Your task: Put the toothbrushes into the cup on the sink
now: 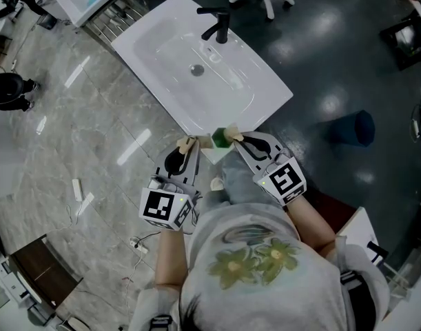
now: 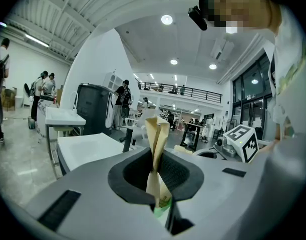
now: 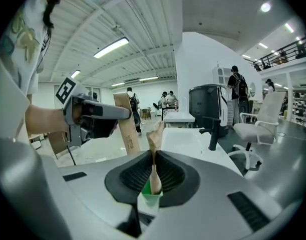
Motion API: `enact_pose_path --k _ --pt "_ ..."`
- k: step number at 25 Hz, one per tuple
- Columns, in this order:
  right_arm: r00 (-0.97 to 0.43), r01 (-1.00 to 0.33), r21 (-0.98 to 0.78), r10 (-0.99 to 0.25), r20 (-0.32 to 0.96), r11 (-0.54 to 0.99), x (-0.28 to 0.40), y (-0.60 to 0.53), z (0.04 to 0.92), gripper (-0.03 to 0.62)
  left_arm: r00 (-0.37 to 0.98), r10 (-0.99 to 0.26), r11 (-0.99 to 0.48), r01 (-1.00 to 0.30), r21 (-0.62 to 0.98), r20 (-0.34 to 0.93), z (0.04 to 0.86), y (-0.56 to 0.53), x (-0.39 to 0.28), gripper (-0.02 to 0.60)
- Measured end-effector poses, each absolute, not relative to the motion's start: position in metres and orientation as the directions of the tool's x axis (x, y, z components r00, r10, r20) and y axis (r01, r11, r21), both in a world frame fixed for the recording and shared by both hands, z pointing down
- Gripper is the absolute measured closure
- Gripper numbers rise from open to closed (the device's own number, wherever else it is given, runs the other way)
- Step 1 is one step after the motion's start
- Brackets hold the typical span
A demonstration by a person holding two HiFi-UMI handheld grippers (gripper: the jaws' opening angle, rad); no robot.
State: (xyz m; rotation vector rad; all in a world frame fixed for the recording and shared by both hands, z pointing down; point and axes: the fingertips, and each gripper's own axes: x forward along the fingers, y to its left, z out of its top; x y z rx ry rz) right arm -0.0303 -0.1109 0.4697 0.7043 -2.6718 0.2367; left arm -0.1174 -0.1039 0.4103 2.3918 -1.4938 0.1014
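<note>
Pinching paper toothbrush packets (image 2: 157,144) only by thin edges, the left gripper (image 1: 188,145) and right gripper (image 1: 233,138) could tear or drop them short of the sink (image 1: 265,81) at twelve o'clock.

The sink (image 1: 224,81) is glossy white, the tap (image 1: 220,25) matt black, left packet (image 2: 157,139) and right packet (image 3: 154,136) creased tan paper.
</note>
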Motion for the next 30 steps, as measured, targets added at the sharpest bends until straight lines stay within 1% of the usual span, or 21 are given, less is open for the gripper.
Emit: enact_pose_path --k 9,30 --pt "-0.790 -0.501 -0.072 -0.421 0.446 0.863 -0.028 -0.112 0.494 0.543 0.453 -0.861 -0.402 -0.885 0.235 0.233 0.415 -0.107 -0.114 0.537" --pt "-0.783 -0.491 -0.092 -0.393 0.483 0.866 -0.028 -0.109 0.506 0.542 0.459 -0.856 -0.407 -0.882 0.236 0.239 0.416 -0.106 -0.111 0.537"
